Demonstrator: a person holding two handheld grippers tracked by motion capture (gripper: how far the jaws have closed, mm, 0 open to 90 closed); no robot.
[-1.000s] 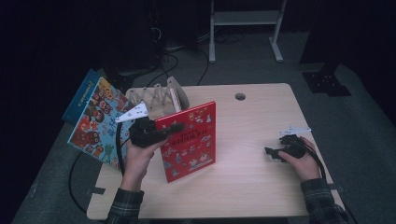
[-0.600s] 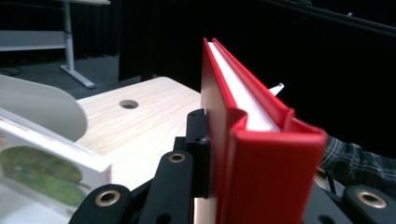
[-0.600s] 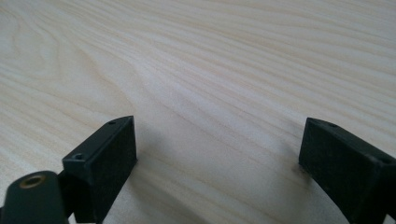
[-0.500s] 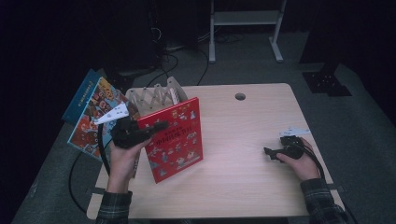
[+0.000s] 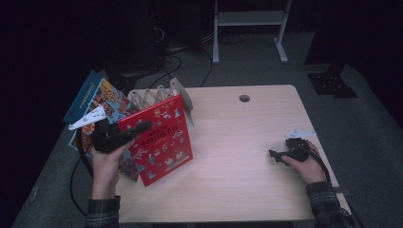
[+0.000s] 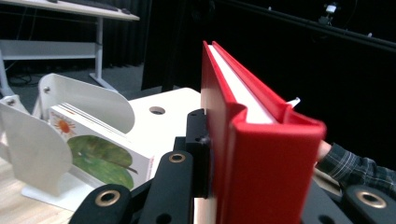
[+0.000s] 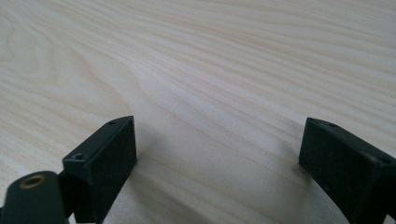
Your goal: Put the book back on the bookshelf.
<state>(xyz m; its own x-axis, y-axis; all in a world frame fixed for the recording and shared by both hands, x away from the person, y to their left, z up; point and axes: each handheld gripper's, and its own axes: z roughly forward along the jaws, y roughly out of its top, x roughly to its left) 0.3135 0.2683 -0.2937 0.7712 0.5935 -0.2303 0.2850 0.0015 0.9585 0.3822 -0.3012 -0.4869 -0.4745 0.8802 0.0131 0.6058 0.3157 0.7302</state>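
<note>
A red hardcover picture book (image 5: 159, 137) is held tilted up off the table at the left, and my left gripper (image 5: 141, 127) is shut on its edge. In the left gripper view the book's red spine (image 6: 261, 154) and white page block fill the gap between the black jaws. A white book rack (image 5: 164, 94) stands just behind it, with one book showing a green leaf and a sun (image 6: 95, 156) between its dividers. My right gripper (image 5: 275, 155) rests on the table at the right, open, with bare wood between its jaws (image 7: 219, 140).
Several colourful picture books (image 5: 97, 102) lean out past the table's left edge beside the rack. The table (image 5: 247, 142) has a cable hole (image 5: 244, 98) near its far edge. A plaid sleeve (image 6: 362, 165) shows beyond the red book.
My left gripper has carried the red book leftwards and tipped it more upright, closer to the rack. The right gripper has stayed where it was.
</note>
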